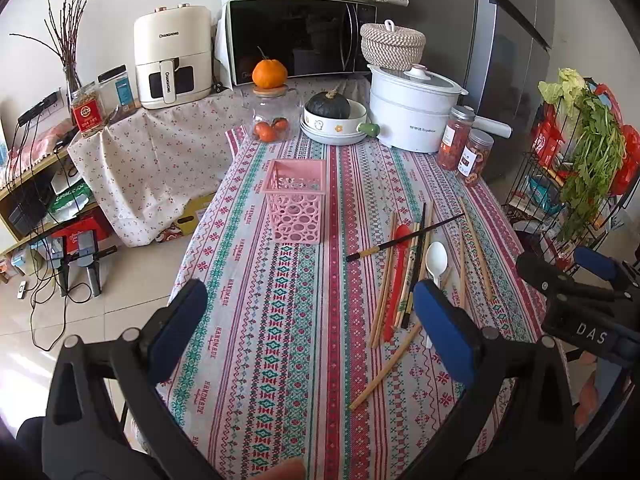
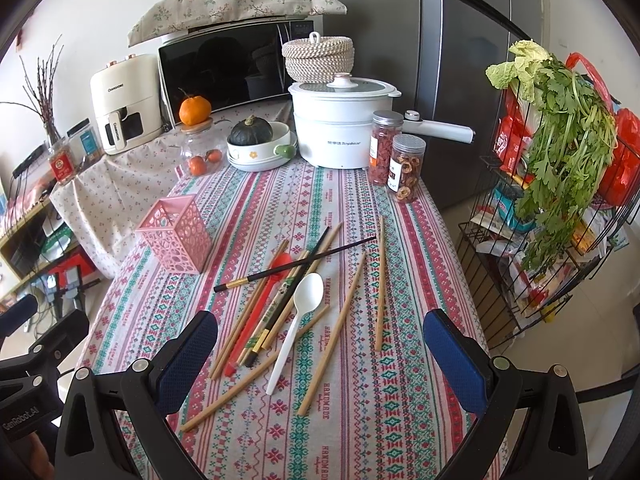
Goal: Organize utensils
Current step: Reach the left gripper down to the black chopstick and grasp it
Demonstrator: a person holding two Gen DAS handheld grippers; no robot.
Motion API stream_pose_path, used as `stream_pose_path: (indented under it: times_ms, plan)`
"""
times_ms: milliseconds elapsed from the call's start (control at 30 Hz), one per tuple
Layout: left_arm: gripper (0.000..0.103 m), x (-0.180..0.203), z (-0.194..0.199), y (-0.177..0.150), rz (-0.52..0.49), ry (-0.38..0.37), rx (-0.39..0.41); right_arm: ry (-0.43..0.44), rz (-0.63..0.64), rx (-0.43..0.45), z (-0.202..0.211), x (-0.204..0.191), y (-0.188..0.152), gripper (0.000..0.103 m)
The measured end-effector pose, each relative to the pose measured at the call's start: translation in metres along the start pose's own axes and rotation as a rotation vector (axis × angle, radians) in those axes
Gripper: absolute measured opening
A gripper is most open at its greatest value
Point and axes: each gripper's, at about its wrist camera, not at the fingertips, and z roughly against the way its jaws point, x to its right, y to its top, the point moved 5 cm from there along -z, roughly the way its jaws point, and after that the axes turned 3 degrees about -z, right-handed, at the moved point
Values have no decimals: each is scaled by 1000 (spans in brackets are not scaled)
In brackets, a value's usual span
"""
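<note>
Both grippers, left and right, hover spread wide and empty above the tablecloth. Chopsticks and a white spoon lie scattered right of the pink basket, which stands upright farther back.

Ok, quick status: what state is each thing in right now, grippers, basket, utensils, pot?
Left gripper: open, holding nothing.
Right gripper: open, holding nothing.
Pink basket: upright; no utensil visible inside.
White spoon: lying on the tablecloth.
Red spoon: lying under chopsticks.
Black chopstick: lying across the pile.
White pot: lid on.
</note>
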Motion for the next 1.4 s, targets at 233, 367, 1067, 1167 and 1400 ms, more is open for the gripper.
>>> stream_pose_path:
  times_ms: [233, 367, 1067, 1167, 1400]
  plan:
    - [102, -2, -2, -4, -8, 10, -1, -9, -2, 0, -1, 1, -1, 103]
    - [102, -1, -5, -4, -12, -5, 4, -16, 4, 12, 1, 2, 2, 103]
    - [102, 72, -85, 61, -230, -181, -190, -62, -210, -187, -80, 90, 60, 103]
    - [102, 91, -110, 65, -271, -239, -269, -50, -265, -209, -94, 110, 55, 103]
    - [64, 142, -181, 60, -367, -368, -443, -2, -293, -274, -122, 129, 45, 103]
